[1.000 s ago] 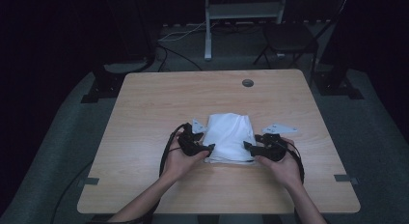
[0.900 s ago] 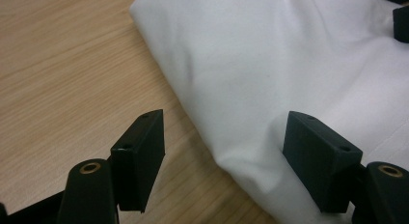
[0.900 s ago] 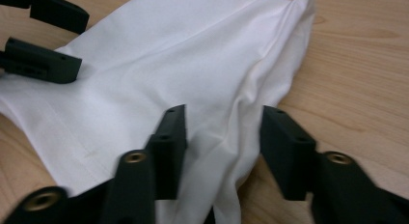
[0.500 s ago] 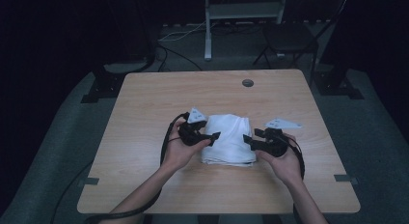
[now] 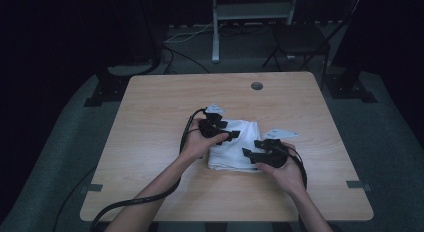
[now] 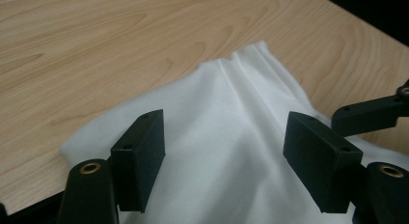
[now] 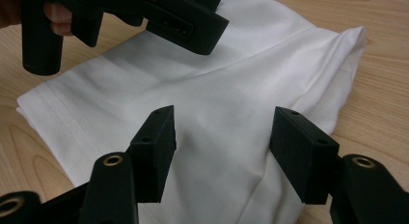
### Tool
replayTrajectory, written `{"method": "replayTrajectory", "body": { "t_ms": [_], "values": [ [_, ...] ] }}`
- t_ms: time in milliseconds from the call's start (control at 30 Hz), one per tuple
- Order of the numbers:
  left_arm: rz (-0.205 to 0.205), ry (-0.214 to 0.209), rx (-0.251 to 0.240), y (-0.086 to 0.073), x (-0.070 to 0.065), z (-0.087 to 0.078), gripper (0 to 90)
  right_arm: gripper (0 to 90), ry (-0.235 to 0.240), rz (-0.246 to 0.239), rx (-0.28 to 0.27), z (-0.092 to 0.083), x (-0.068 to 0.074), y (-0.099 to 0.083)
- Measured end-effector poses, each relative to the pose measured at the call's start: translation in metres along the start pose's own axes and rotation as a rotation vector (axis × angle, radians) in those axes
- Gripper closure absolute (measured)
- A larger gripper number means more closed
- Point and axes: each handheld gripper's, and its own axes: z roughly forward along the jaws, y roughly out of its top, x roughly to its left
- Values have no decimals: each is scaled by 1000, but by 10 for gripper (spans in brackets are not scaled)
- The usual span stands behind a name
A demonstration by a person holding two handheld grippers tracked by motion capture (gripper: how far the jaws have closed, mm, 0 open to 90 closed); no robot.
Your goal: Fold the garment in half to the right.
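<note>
High view first: nearest to the person, the right gripper point(image 5: 252, 153) sits over the near right edge of the folded white cloth point(image 5: 235, 152) on the light wooden table point(image 5: 150, 117). Its two black jaws stand apart and have just been opening wider. In the right gripper view the cloth lies under and between the jaws, but the pads do not press it. A little farther, the left gripper point(image 5: 231, 135) hangs over the far left part of the cloth. Its jaws are wide apart and hold nothing. The cloth lies flat near the middle of the table.
</note>
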Motion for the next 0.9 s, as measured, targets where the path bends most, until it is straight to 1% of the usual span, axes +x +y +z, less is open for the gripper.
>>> {"method": "replayTrajectory", "body": {
  "t_ms": [67,200,300,400,467,567,600,633,700,800,833,867,900],
  "values": [
    [27,26,30,-2,1,1,311,408,1,2,11,2,0,-2],
    [30,56,51,-8,4,1,312,402,1,12,17,4,1,-6],
    [42,89,78,-10,7,-2,312,399,3,4,22,7,4,-6],
    [24,109,95,-13,14,-7,312,391,11,-5,35,12,10,-3],
    [13,122,90,-15,20,-12,312,391,19,-13,35,18,14,-1],
    [-1,147,100,-20,29,-21,311,384,25,-21,23,26,20,4],
    [-4,154,103,-22,33,-26,312,378,29,-13,18,27,22,6],
    [-8,161,106,-24,37,-30,312,375,32,-17,7,27,23,7],
    [-22,182,109,-30,47,-42,311,368,33,-20,-2,25,26,10],
    [-48,207,98,-40,63,-59,311,366,29,-17,-13,22,24,13],
    [-55,210,83,-42,66,-63,311,367,27,-11,-19,21,24,13],
    [-55,209,77,-44,66,-68,309,371,30,-2,-21,22,23,13],
    [-57,211,64,-44,64,-72,301,387,35,4,-27,22,24,13]
  ]
}}
